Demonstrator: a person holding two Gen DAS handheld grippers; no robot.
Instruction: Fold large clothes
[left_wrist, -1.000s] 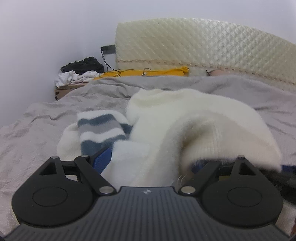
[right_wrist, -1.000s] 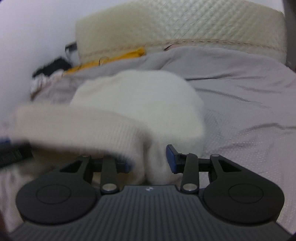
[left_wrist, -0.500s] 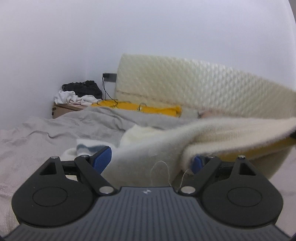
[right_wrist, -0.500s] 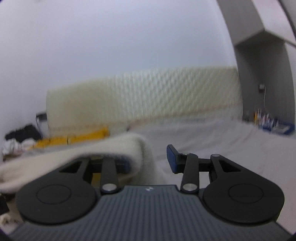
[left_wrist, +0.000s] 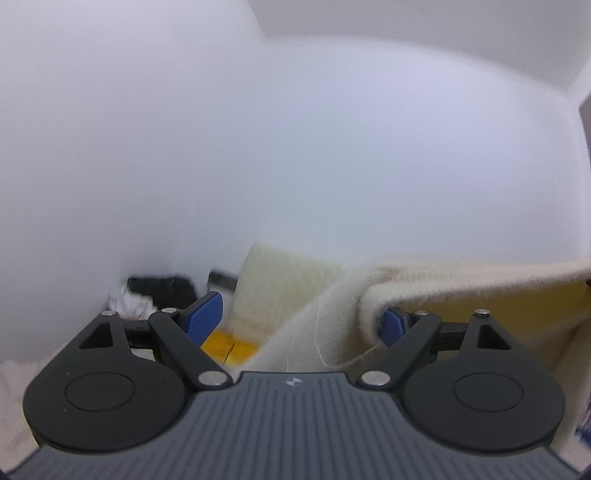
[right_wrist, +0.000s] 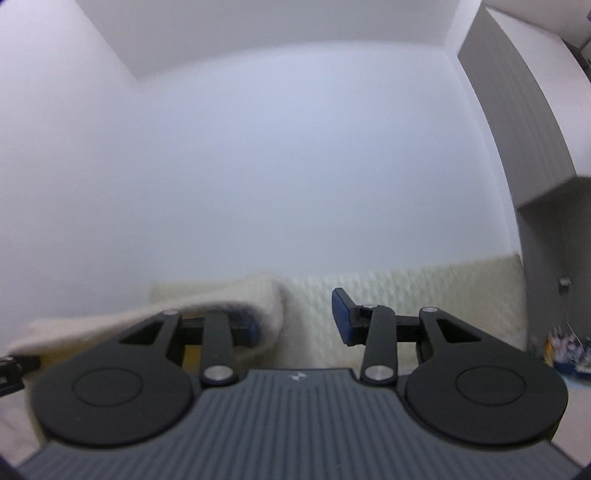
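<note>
A cream fuzzy sweater hangs stretched between both grippers, lifted high off the bed. My left gripper has its jaws wide apart; the sweater's edge is draped over the right blue pad, the left pad is bare. My right gripper also stands wide open; the sweater is hooked over its left finger, the right pad is bare. Both cameras tilt up at the white wall.
The cream quilted headboard runs along the wall. A yellow item lies at the bed's head. Dark and white clothes are piled at the left. A grey wardrobe stands at the right.
Both grippers have risen and tilted upward, lifting the sweater off the grey bed. The bed has dropped out of view and the wall now fills the frames.
</note>
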